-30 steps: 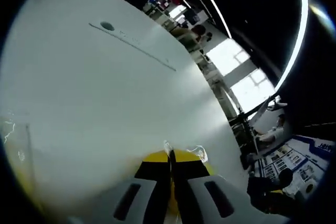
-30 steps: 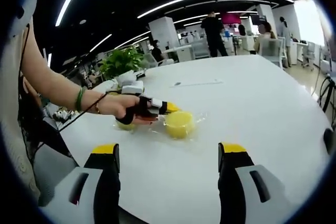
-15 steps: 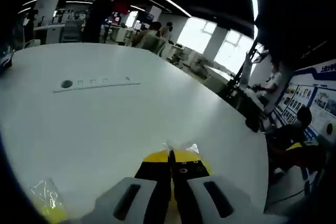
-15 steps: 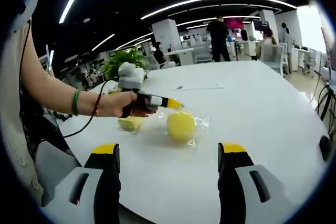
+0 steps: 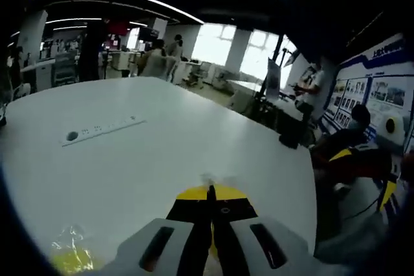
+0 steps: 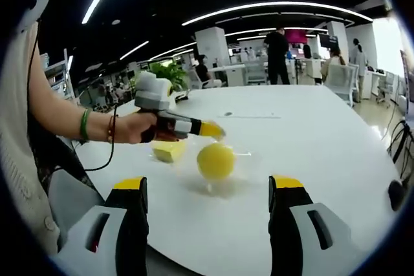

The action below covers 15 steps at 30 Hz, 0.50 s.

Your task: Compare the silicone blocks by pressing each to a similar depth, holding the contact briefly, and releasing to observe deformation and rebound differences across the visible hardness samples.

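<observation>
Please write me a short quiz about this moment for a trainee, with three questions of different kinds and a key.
1. True or false: the right gripper is shut on a block.
2. What does the left gripper pinch?
A. the clear bag around the round yellow block
B. a leaf of the potted plant
C. the edge of a chair
3. Fill in: the flatter yellow block lies on the white ____.

Key
1. False: its jaws stand wide apart and hold nothing.
2. A
3. table
</observation>
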Tool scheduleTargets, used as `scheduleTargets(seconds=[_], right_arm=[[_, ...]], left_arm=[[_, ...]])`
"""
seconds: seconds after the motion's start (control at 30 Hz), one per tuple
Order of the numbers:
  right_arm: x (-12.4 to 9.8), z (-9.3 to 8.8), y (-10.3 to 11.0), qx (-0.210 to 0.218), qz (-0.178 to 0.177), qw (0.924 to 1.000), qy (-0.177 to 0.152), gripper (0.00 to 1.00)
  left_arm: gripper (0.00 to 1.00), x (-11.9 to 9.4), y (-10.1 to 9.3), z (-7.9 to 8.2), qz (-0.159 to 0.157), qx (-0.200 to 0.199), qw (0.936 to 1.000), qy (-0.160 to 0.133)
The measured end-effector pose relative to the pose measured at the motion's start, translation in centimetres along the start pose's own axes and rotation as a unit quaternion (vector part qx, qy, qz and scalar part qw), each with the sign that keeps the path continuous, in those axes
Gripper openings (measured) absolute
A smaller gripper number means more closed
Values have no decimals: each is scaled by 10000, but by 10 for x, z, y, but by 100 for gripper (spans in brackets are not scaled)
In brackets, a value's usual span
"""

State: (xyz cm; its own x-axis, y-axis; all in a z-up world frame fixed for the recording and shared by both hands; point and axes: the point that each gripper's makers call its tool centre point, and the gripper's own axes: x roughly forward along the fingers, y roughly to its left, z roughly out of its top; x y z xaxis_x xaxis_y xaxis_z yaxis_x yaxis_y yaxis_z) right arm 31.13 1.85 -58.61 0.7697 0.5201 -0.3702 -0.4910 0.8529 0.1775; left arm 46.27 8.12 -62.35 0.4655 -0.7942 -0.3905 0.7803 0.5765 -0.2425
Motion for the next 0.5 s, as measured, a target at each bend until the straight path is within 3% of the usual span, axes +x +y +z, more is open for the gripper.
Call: scheduleTargets(seconds=[0.07,0.17,0.5], right_arm=[[0,4,6,-97,58,9999,-35,71],[-1,11,11,-213,106,9997,-77,71],[1,30,25,-606,297,9976,-139,71]], left_arm=[[0,-6,-9,1,-121,190,9997,-11],[0,-13,-12,3,-79,173,9998,-45],[0,-51,-11,19,69,516,9983,-245]])
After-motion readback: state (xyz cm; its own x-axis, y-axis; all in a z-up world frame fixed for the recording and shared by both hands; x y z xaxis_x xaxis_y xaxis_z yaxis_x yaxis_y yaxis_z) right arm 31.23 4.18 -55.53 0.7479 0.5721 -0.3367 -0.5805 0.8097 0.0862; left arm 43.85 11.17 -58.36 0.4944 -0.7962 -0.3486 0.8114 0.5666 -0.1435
